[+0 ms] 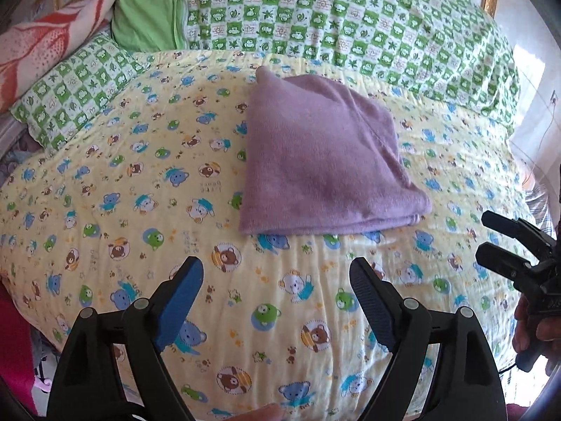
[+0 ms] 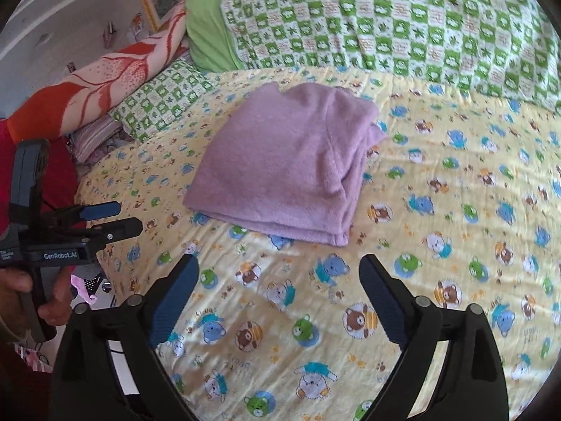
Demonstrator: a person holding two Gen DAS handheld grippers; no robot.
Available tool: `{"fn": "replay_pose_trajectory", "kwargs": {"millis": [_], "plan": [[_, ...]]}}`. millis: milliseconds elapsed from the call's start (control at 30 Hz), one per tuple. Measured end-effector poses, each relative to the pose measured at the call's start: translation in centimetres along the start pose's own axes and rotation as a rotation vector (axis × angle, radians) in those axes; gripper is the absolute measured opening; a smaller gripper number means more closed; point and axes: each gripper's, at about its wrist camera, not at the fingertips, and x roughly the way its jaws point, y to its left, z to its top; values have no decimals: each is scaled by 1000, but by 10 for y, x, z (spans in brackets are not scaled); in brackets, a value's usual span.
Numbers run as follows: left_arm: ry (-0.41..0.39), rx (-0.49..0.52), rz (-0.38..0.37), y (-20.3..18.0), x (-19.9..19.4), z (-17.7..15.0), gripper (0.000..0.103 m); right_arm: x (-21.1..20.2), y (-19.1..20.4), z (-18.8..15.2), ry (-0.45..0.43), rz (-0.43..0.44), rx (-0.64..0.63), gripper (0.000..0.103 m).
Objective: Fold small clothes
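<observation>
Bright daylight; fisheye-warped, dark-vignetted edges

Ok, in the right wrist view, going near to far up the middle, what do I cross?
Right gripper, open and empty → yellow bear-print sheet → folded purple garment → green checked quilt.

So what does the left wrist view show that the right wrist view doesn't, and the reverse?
Only the left wrist view: the right gripper from outside, at the right edge, jaws apart and empty.
Only the right wrist view: the left gripper from outside, at the left edge, and the white wall behind.
Both: the folded lilac terry garment lying free on the yellow bear-print quilt, with the green checked blanket behind.
</observation>
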Motion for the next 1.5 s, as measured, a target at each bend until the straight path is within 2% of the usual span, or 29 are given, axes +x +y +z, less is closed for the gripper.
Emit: {"fn": "replay_pose_trajectory", "kwargs": {"millis": [133, 267, 533, 767, 1500], "plan": [[-25, 13, 51, 2, 10, 11, 86, 8, 0, 9, -5, 0, 8, 98], [-10, 22, 72, 0, 26, 14, 86, 21, -4, 17, 11, -11, 30, 98], [3, 13, 61, -4, 46, 10, 86, 39, -2, 21, 35, -63, 27, 98], [17, 22, 66, -4, 57, 12, 86, 51, 5, 19, 58, -54, 3, 98], [-5, 78, 89, -15, 54, 13, 86, 61, -4, 24, 34, -108, 57, 98]]}}
